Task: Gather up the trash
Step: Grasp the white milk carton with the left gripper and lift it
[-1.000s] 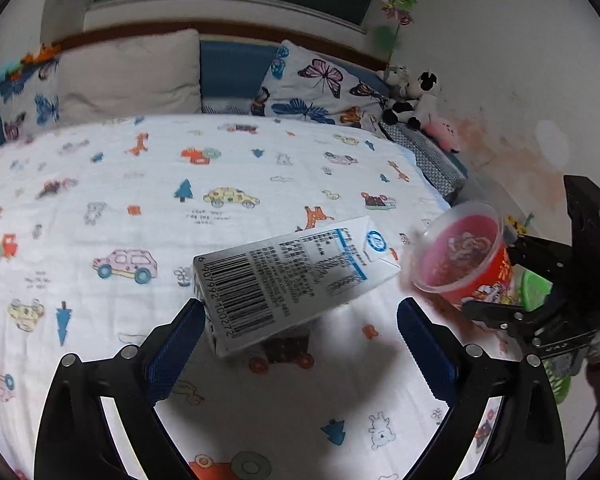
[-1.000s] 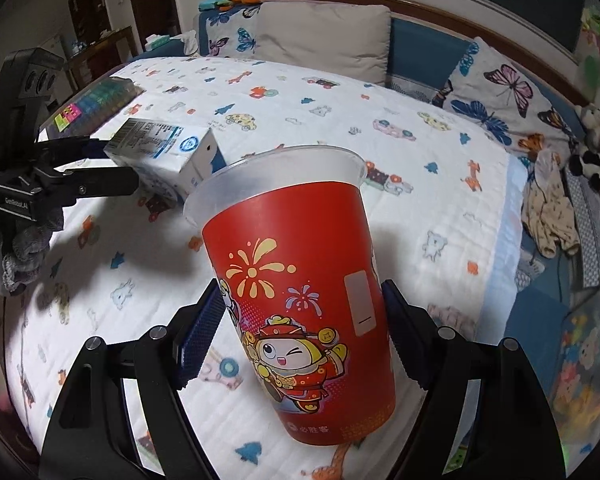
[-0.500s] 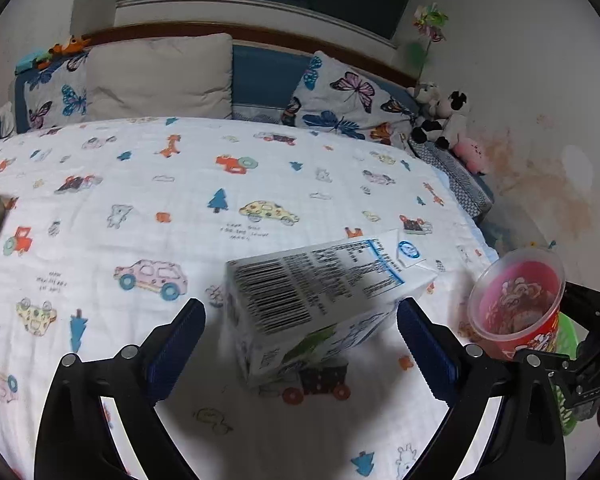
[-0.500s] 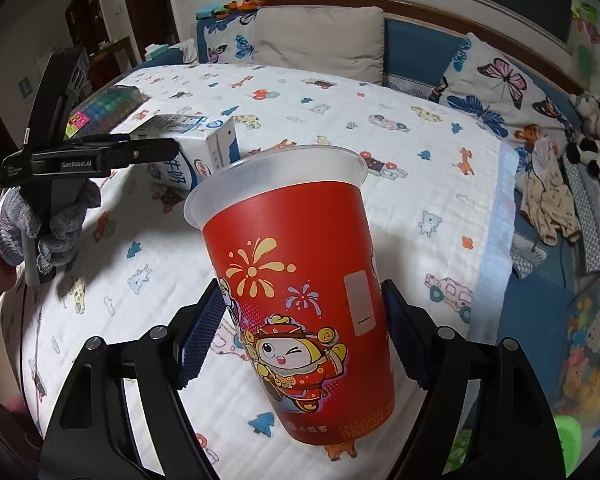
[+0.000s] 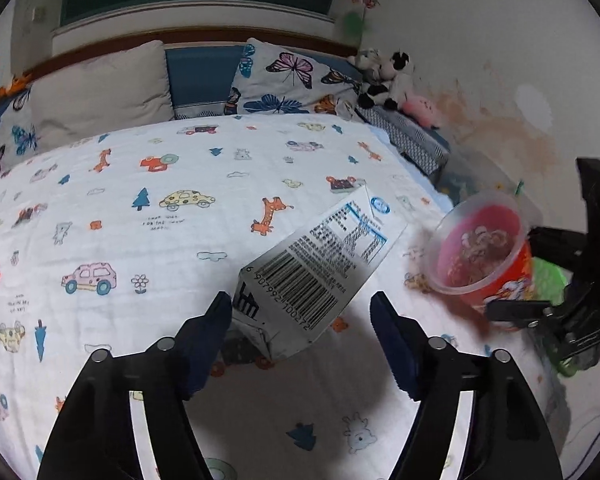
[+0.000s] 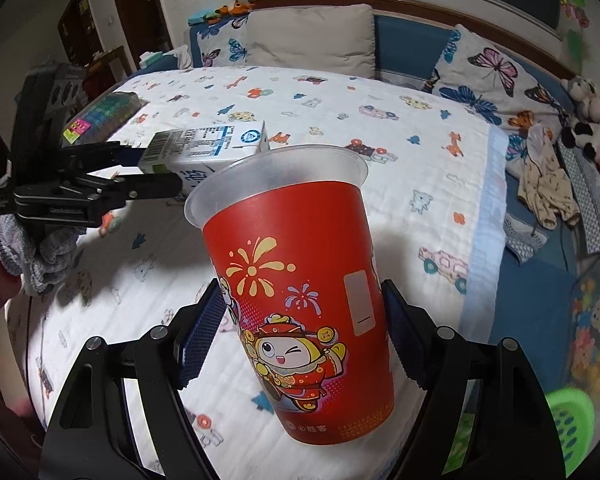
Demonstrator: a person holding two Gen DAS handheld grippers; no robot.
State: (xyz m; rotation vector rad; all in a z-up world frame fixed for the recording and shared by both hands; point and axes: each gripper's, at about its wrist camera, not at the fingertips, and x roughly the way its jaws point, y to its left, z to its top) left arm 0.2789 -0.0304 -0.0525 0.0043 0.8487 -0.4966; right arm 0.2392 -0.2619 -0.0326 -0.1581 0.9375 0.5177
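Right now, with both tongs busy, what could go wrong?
The left tongs have just been closing around the milk carton, which lies skewed between them; only one pad touches a corner, so it may twist out.
The right tongs hold the red cup tilted, with scraps inside; they could spill on the bedspread.

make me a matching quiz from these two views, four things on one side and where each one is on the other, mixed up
1 red cup
2 milk carton
3 green basket
4 cow plush

A next to the butterfly pillow
B gripped by the right tongs
C beyond the bed edge, lower down
D between the left tongs

Pairs: 1-B, 2-D, 3-C, 4-A

The left tongs have just been closing, with the milk carton between them.
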